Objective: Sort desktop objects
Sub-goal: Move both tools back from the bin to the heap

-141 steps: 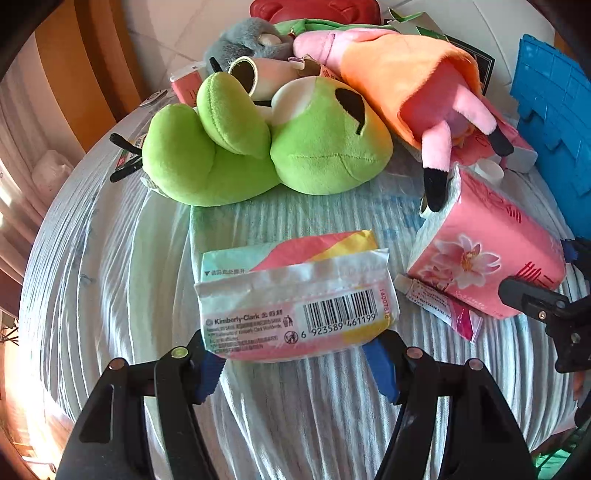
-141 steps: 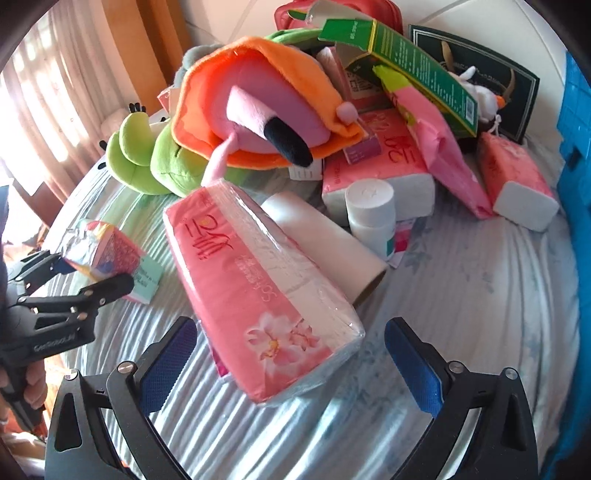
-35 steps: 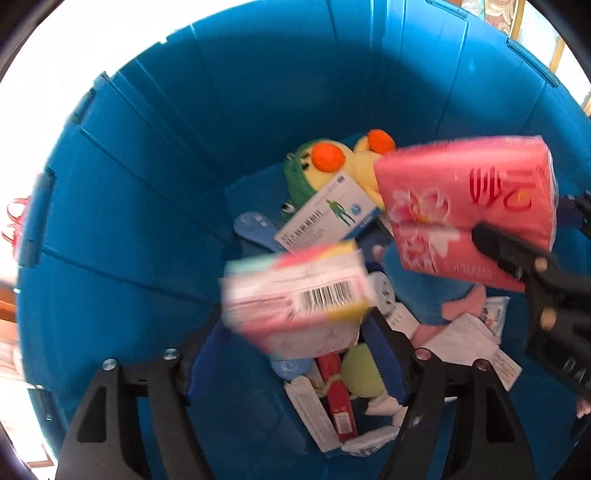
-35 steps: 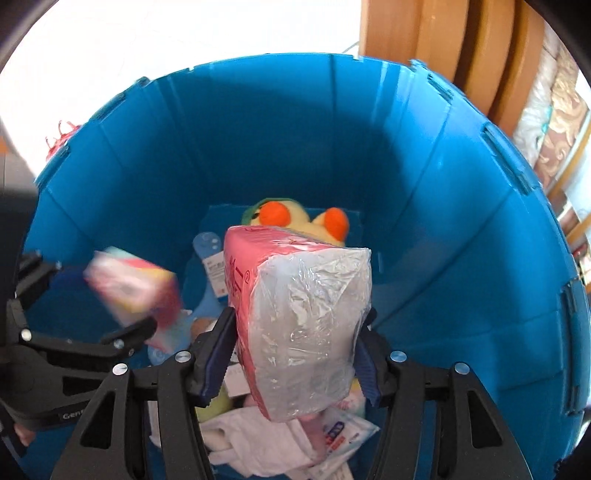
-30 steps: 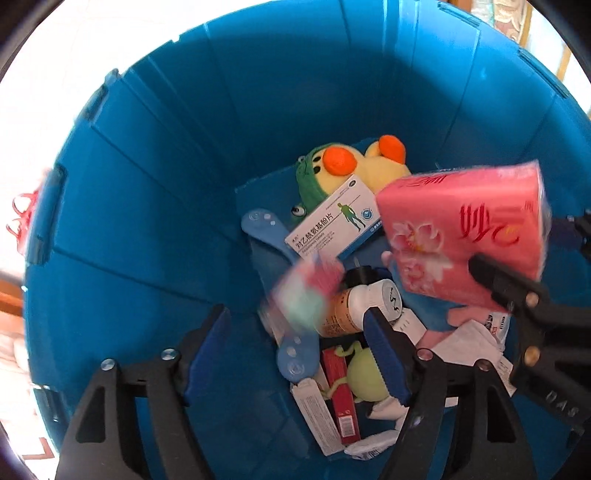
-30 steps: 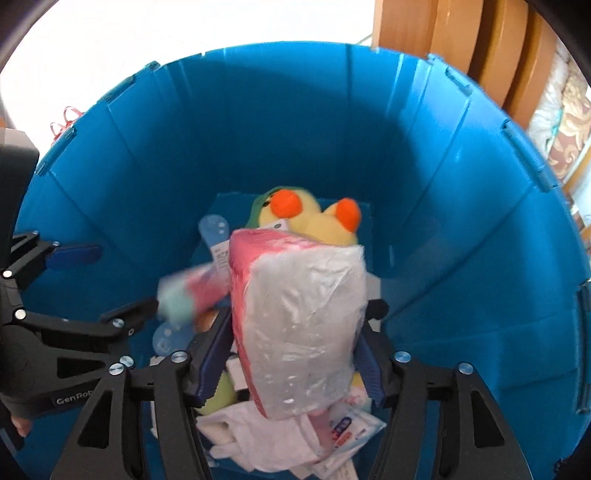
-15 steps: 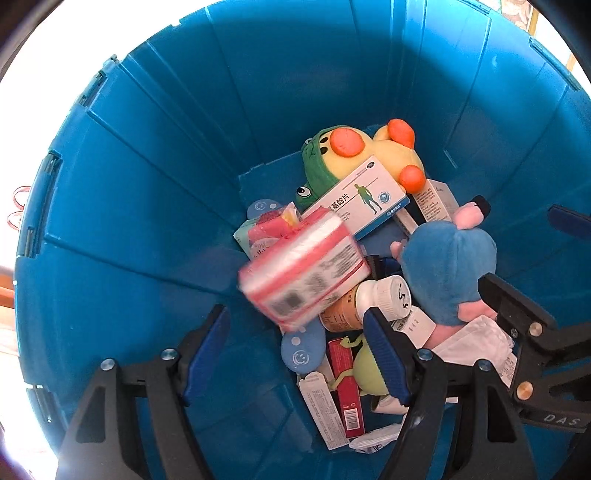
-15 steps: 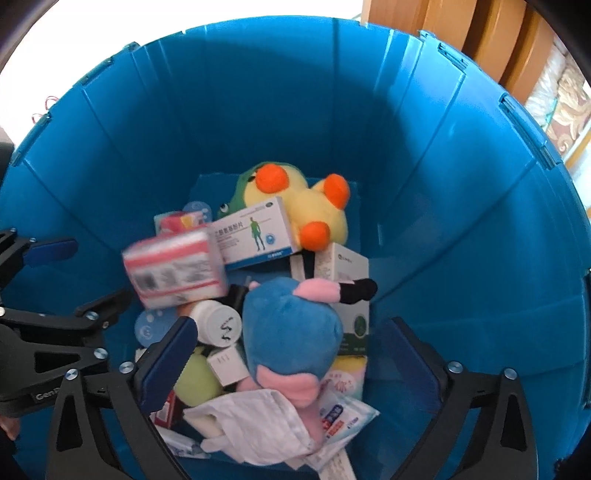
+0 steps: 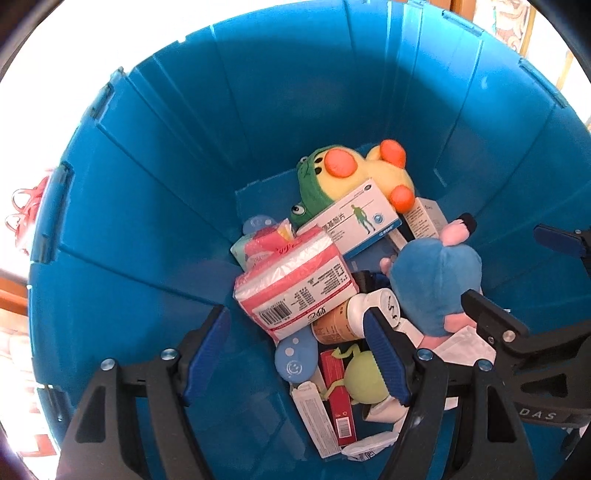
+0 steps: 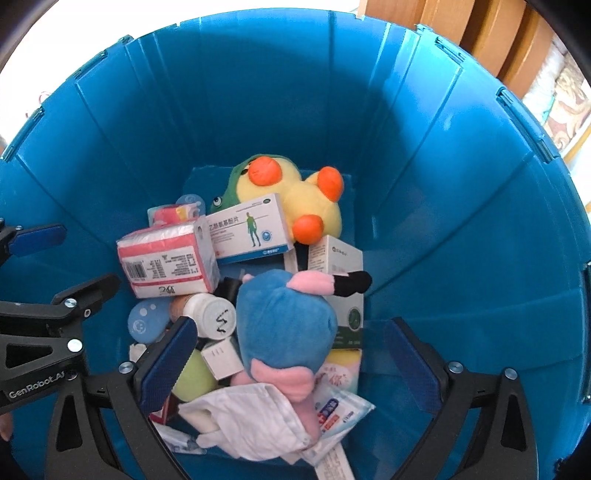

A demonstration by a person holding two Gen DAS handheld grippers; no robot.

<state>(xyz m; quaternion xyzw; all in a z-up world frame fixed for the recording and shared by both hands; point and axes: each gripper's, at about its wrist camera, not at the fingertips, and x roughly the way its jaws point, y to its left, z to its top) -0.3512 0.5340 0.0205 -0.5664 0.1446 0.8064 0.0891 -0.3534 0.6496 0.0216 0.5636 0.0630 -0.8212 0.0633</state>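
Both grippers hang over a deep blue bin [image 9: 147, 184] [image 10: 443, 184] and point down into it. The pink tissue pack [image 9: 295, 288] [image 10: 168, 258] lies barcode-up on the pile at the bottom. Just behind it rests the small colourful tissue pack [image 9: 262, 240] [image 10: 171, 214]. My left gripper [image 9: 295, 347] is open with nothing between its fingers; it also shows at the left edge of the right wrist view [image 10: 59, 264]. My right gripper [image 10: 291, 363] is wide open and holds nothing; it appears at the right of the left wrist view [image 9: 522, 278].
The pile holds a yellow and green plush [image 9: 354, 173], a white and blue medicine box [image 9: 354, 221], a blue plush [image 10: 284, 325], a white-capped bottle [image 10: 214, 317], a white cloth [image 10: 251, 417] and several small boxes. Wooden furniture [image 10: 461, 22] stands beyond the rim.
The small pack dropped out of my left gripper into the bin. My right gripper then opened and the pink tissue pack fell, coming to rest on the pile.
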